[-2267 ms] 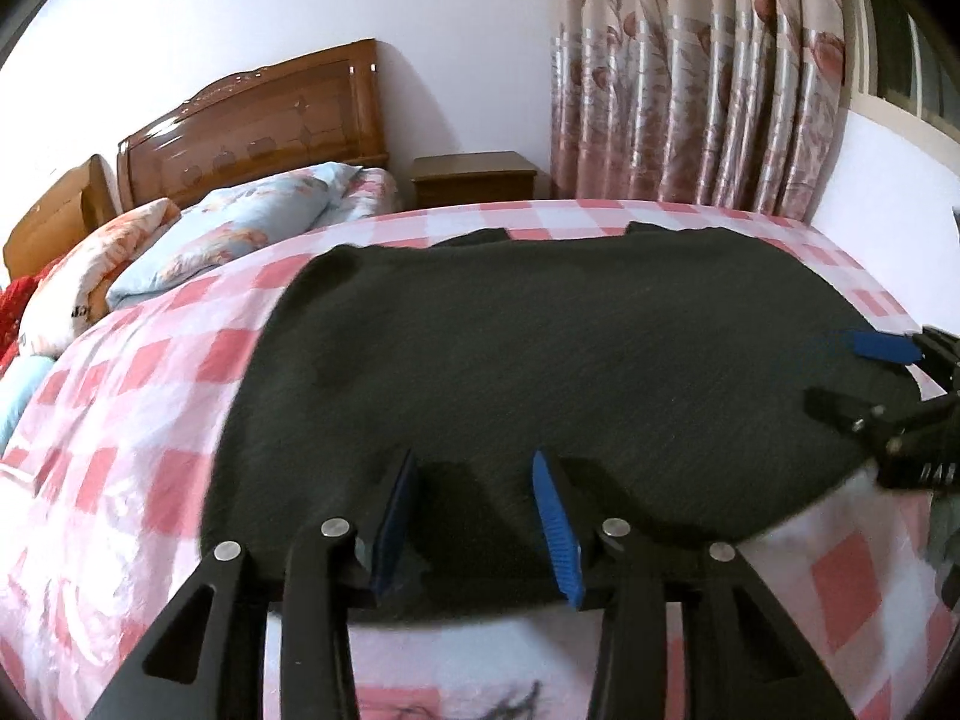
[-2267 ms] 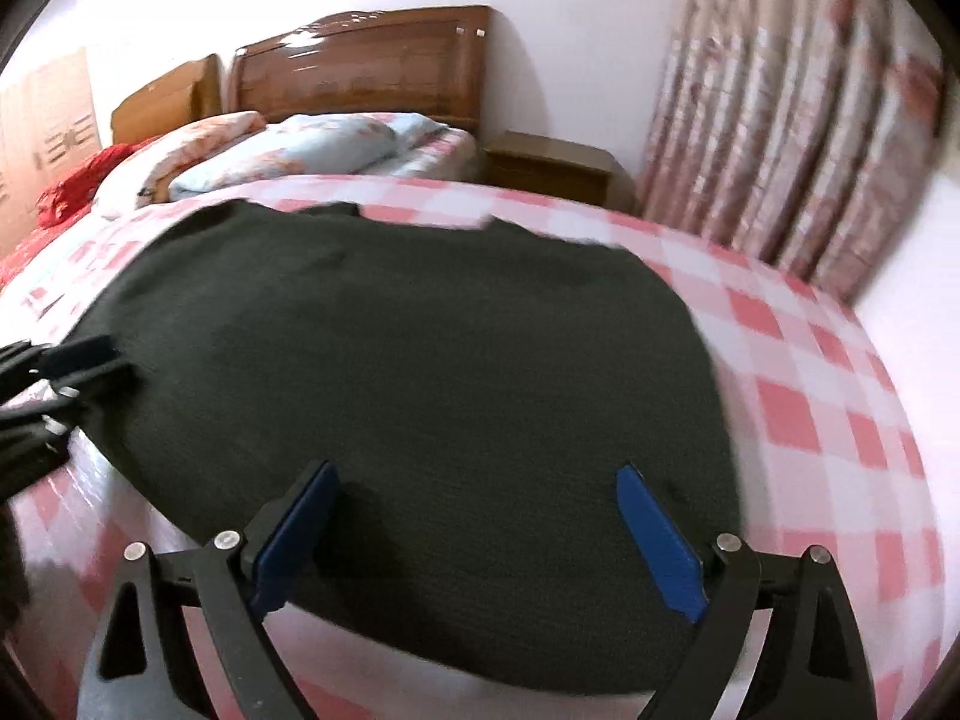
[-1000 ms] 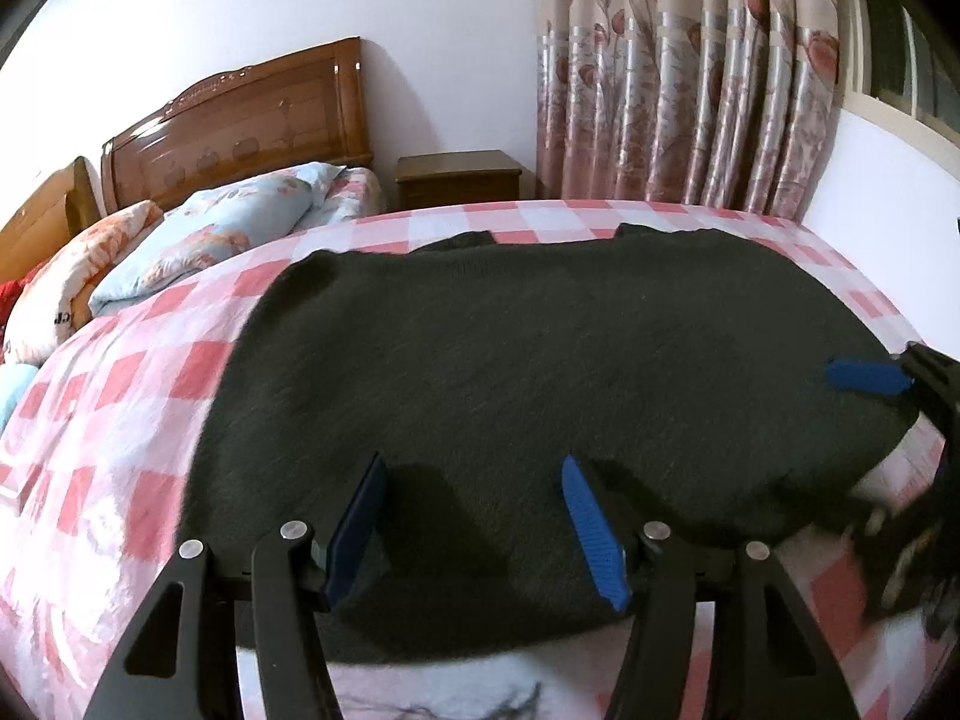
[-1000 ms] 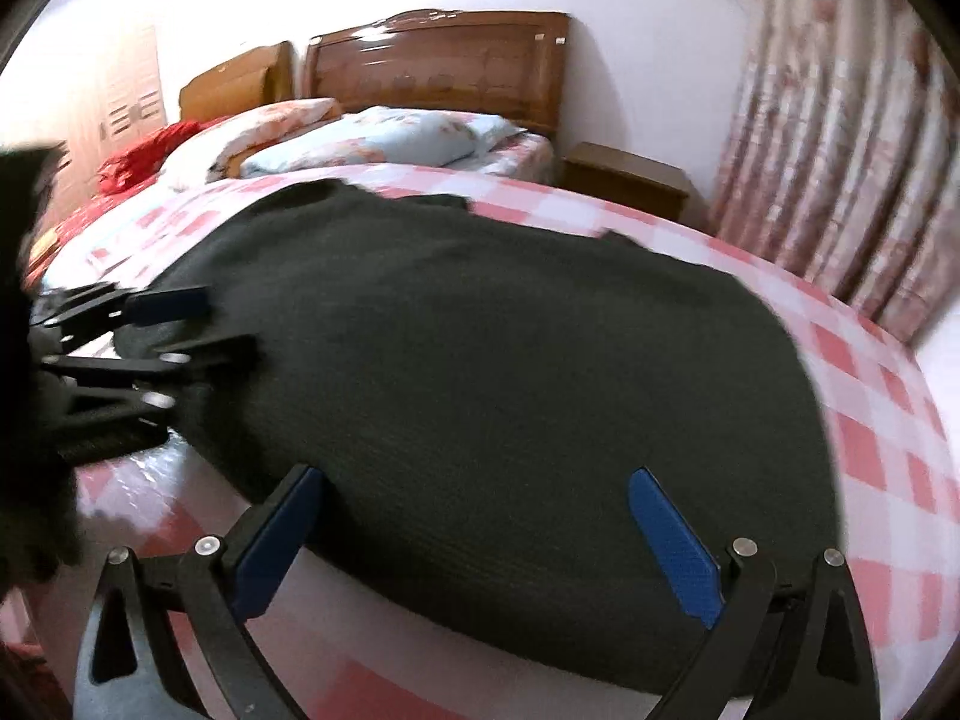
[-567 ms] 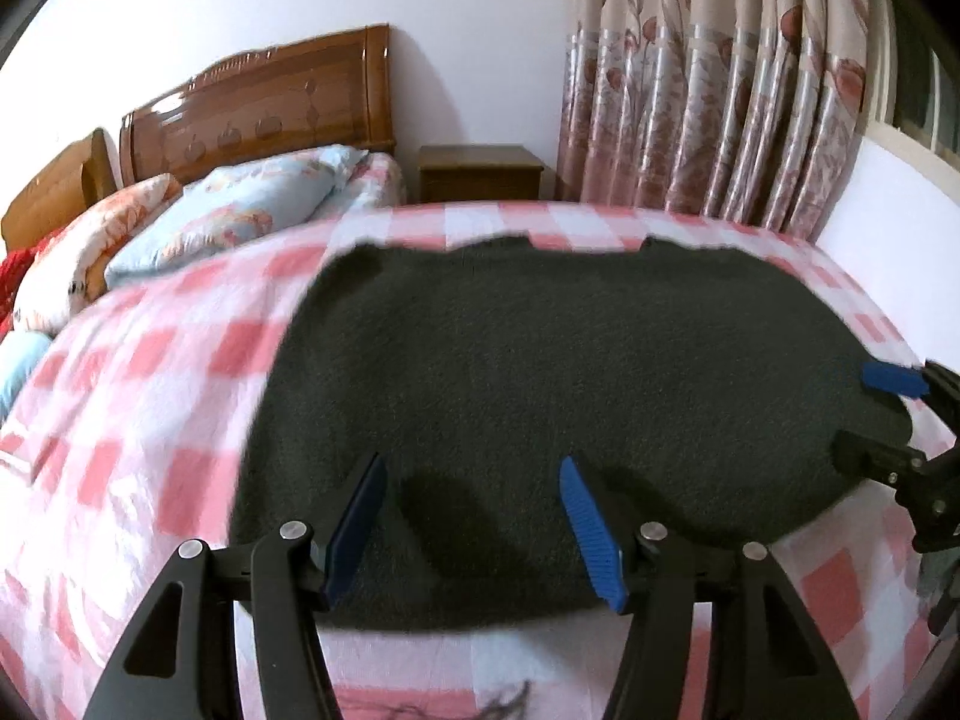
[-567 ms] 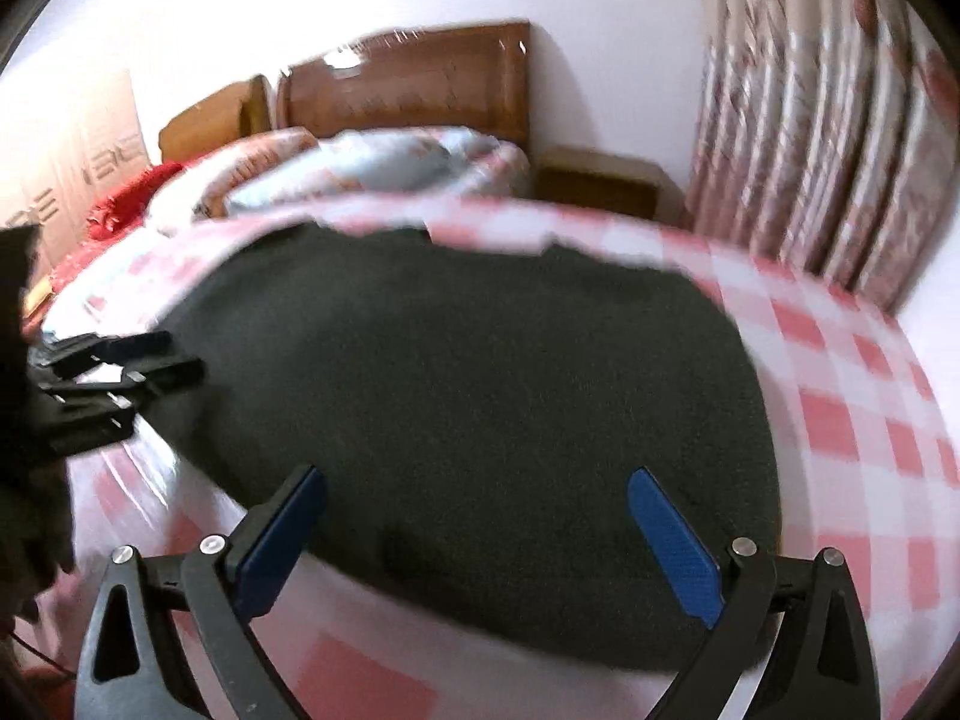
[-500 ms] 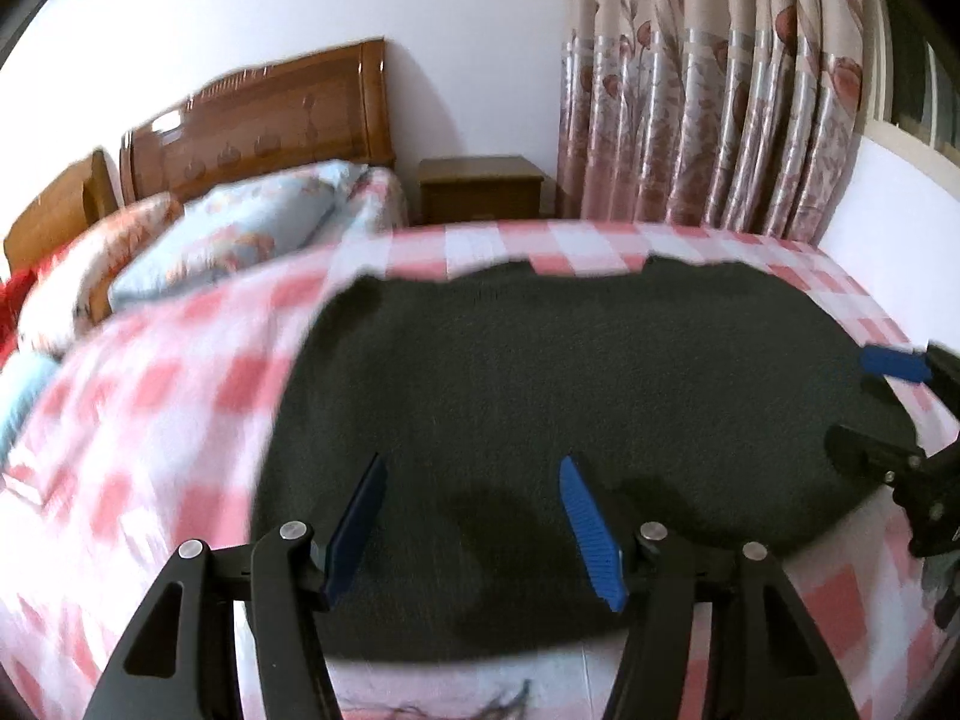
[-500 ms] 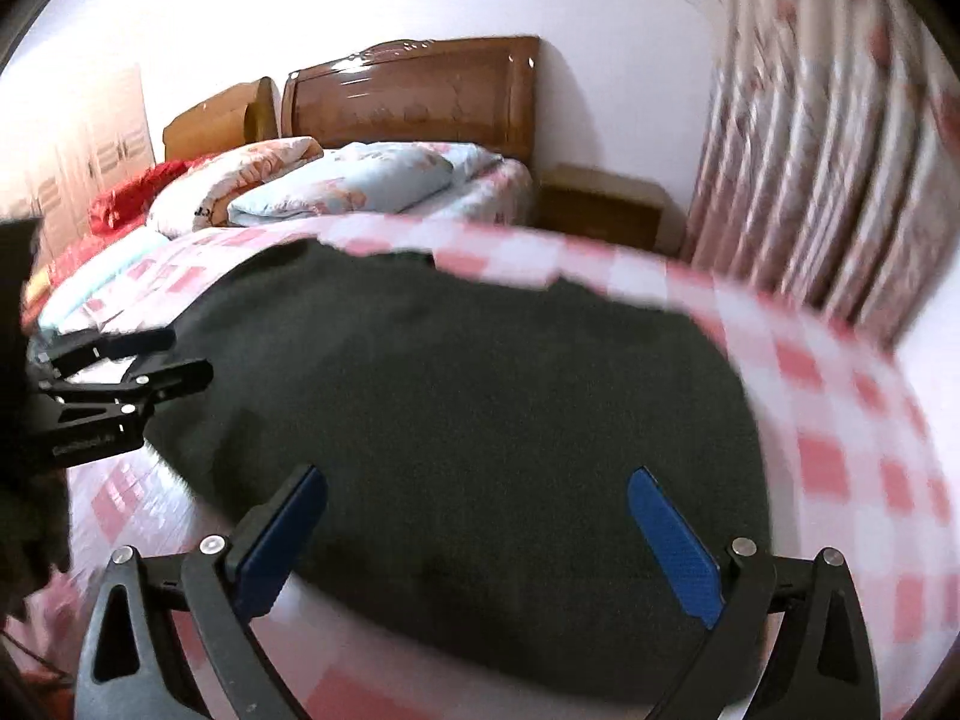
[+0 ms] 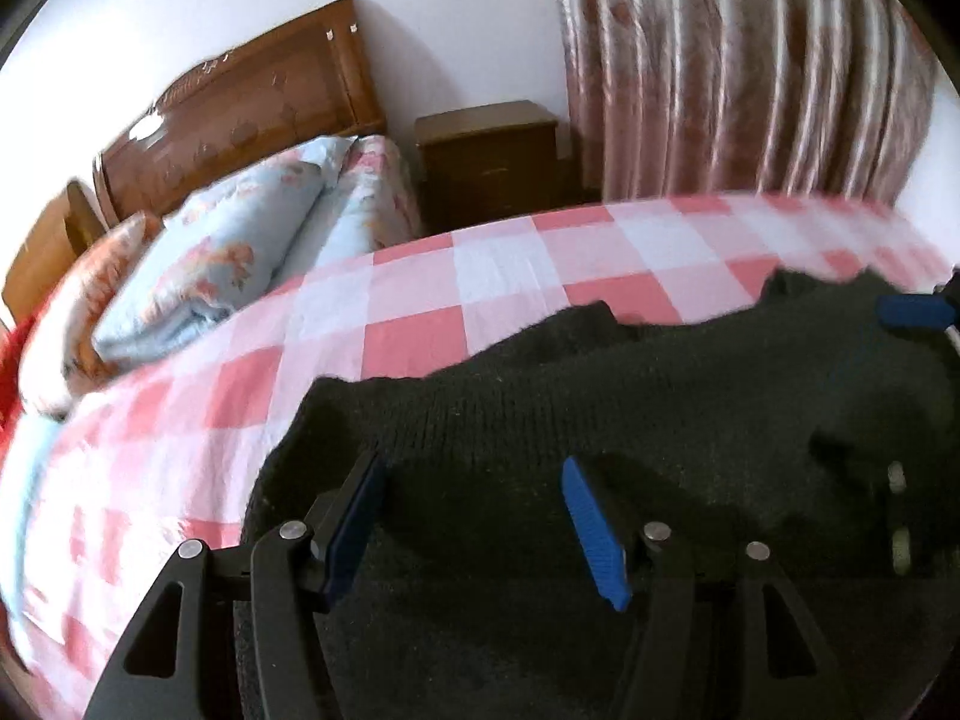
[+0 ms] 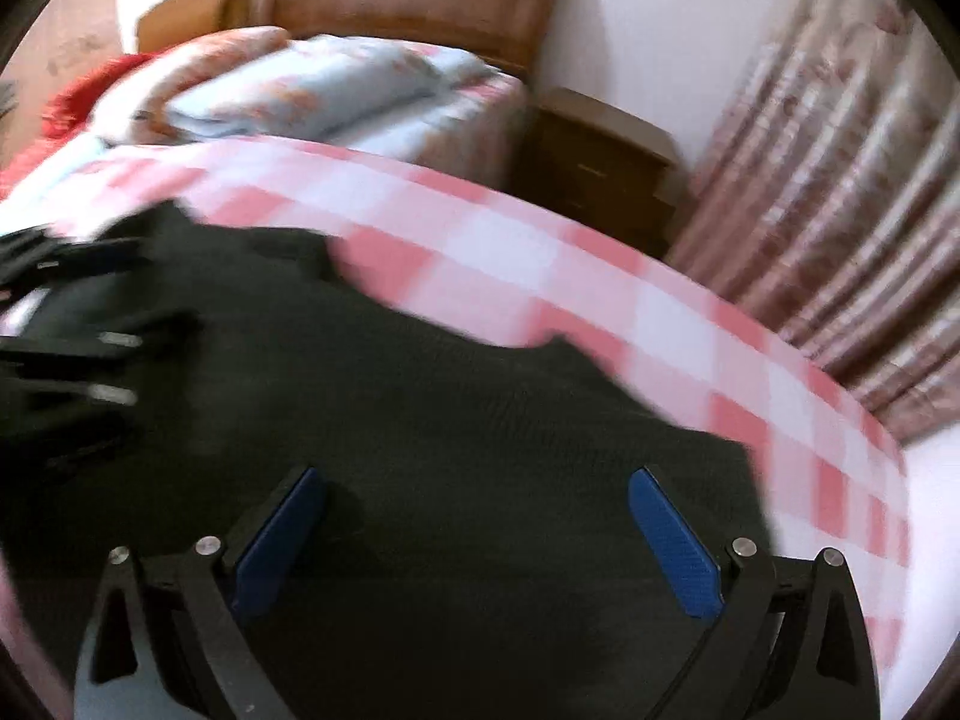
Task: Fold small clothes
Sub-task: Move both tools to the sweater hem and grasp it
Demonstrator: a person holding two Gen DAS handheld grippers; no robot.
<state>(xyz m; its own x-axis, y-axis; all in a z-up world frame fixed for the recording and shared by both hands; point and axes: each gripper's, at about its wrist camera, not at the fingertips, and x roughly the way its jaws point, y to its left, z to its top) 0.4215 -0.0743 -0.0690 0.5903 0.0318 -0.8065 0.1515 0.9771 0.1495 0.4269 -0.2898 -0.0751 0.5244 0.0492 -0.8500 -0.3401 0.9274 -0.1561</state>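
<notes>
A dark knit garment (image 9: 600,408) lies spread flat on the pink and white checked bed (image 9: 432,300); it also shows in the right wrist view (image 10: 432,420). My left gripper (image 9: 474,498) is open and empty, low over the garment near its left edge. My right gripper (image 10: 474,516) is open wide and empty, over the garment's right part. The right gripper shows at the right edge of the left wrist view (image 9: 918,324), and the left gripper is a blur at the left of the right wrist view (image 10: 66,324).
Pillows (image 9: 222,258) and a wooden headboard (image 9: 252,96) are at the far left. A wooden nightstand (image 9: 486,150) stands behind the bed. Patterned curtains (image 9: 738,78) hang at the right. The checked bed cover (image 10: 600,276) lies bare beyond the garment.
Both grippers have moved forward over the garment, toward its far edge. The garment now reaches the bottom of both views. Both stay open.
</notes>
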